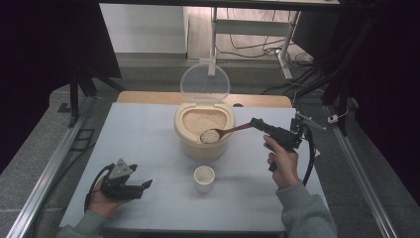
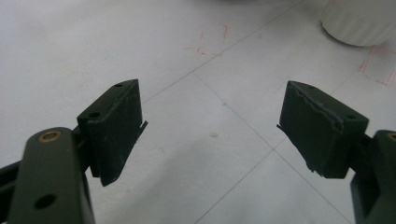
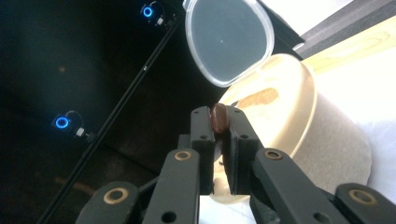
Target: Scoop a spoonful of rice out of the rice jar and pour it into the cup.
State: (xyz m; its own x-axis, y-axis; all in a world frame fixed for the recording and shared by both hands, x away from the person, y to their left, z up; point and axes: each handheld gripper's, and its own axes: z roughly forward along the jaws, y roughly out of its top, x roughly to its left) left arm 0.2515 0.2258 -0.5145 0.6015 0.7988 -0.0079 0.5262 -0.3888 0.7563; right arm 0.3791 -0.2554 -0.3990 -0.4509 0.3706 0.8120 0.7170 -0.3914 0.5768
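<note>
Two grippers are in my hands at a pale grey table (image 1: 148, 139), the biggest thing in the high view. At its far middle, toward 12 o'clock from me, stands a cream-coloured rice container (image 1: 204, 130) with its clear lid (image 1: 204, 83) tipped up and back; the grain inside (image 1: 200, 120) lies open to view. In the right gripper view the same container (image 3: 299, 126) sits at 3 o'clock of my jaws and its lid (image 3: 229, 39) rises at 12 o'clock.

My right gripper (image 1: 256, 123), held up off the table at about 2 o'clock from me, is clenched on the handle end of a brown wooden spoon (image 1: 225, 133). In the right gripper view the jaws press together with the reddish-brown handle tip (image 3: 218, 116) caught between them. The spoon's bowl, heaped with white rice (image 1: 210, 136), hangs over the near rim of the container.

My left gripper (image 1: 144, 185) rests low at 8 o'clock, with my hand (image 1: 101, 198) on the table. In the left gripper view its jaws stand wide apart with bare table (image 2: 215, 135) between them, grasping nothing.

Smallest, a white cup (image 1: 204, 178) stands on the table just on my side of the container, between the two grippers; its ribbed base (image 2: 359, 21) peeks in at 1 o'clock of the left gripper view.
</note>
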